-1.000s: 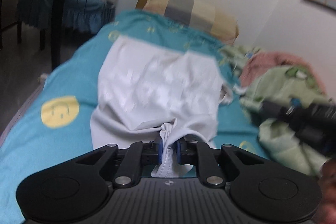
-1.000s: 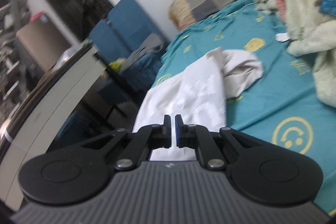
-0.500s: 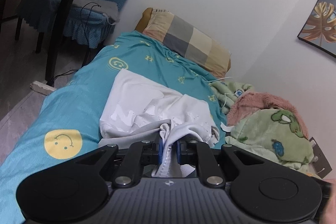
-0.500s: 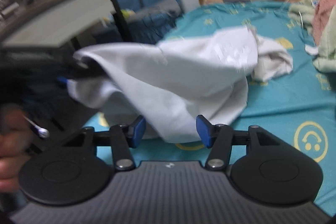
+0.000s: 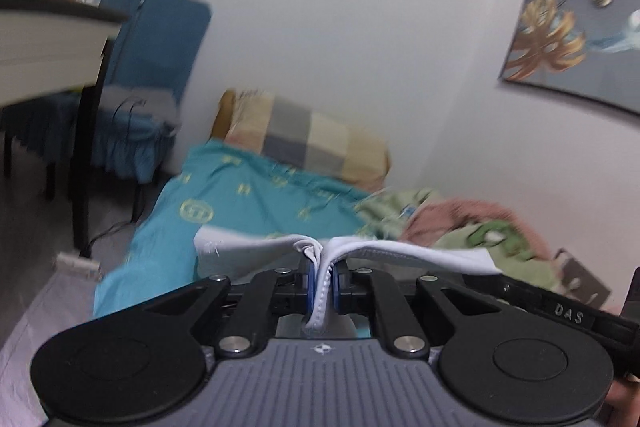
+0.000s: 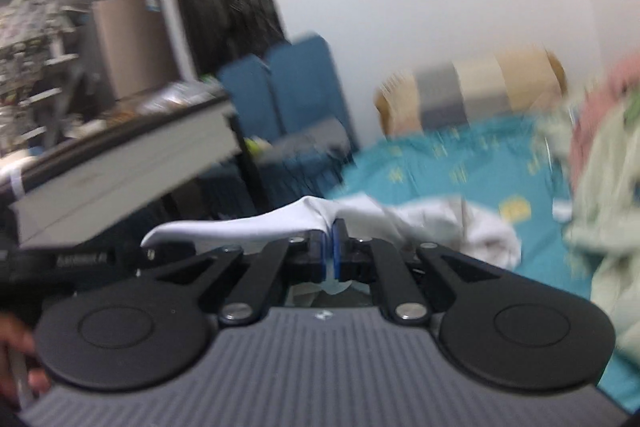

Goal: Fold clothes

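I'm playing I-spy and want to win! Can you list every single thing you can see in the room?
white garment: one, white, lifted over the bed, pinched by both grippers
bed sheet: one, teal with yellow prints, on the bed
pillow: one, checked beige and grey, at the bed's head
blanket pile: one, green and pink, right side of the bed
chair: one, blue, beside the bed
desk: one, white with dark top, left
picture: one, gold leaf, on the wall
left gripper: black, shut on the garment
right gripper: black, shut on the garment
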Tool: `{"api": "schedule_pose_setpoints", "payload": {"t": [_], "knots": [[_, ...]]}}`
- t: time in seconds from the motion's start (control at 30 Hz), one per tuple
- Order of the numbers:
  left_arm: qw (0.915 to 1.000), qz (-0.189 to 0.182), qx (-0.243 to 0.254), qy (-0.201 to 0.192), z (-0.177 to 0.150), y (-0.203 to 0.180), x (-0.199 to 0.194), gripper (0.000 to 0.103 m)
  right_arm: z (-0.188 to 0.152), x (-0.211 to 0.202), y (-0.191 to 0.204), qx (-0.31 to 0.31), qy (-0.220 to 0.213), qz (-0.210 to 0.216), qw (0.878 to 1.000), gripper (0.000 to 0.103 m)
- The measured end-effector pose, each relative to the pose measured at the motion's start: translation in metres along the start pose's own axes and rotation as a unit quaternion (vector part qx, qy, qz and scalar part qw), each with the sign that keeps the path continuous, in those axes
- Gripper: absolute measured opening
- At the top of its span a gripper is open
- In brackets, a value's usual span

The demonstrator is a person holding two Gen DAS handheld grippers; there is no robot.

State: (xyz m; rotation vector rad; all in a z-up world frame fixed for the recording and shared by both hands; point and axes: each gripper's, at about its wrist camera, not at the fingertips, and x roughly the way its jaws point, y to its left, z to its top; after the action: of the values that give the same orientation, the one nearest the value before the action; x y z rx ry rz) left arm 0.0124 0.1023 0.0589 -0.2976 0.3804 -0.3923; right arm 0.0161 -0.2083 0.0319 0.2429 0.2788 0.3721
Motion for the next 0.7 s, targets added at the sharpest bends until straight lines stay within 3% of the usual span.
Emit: {"api": "schedule_pose_setpoints", "payload": {"t": [0.17,0.3,0.4,0.47,0.57,0.7], "knots": [[0.9976,-0.025,0.05,-0.041,0.044,-0.03,-0.048,0.008,0.039,-0.056,0.025,-0.039,-0.052,0.035,0.997,0.006],[0.9944,-0.029,0.097,-0.033,0.075,-0.049,-0.031,0.009,0.071,-0.049,0.013,-0.04,-0.055,0.035,0.997,0.006],[0.9942,-0.017,0.105,0.011,0.074,-0.047,0.024,0.01,0.069,0.0,-0.024,0.012,0.005,0.008,1.0,0.006],[0.9928,0.014,0.101,0.062,0.057,-0.034,0.088,0.01,0.052,0.041,-0.058,0.072,0.07,-0.003,0.995,0.006],[0.9844,0.052,0.095,0.139,0.012,-0.003,0.167,0.012,0.006,0.095,-0.105,0.133,0.158,-0.034,0.978,0.006],[0.9623,0.086,0.115,0.231,-0.039,0.027,0.238,0.013,-0.054,0.145,-0.145,0.199,0.246,-0.075,0.946,0.006]]}}
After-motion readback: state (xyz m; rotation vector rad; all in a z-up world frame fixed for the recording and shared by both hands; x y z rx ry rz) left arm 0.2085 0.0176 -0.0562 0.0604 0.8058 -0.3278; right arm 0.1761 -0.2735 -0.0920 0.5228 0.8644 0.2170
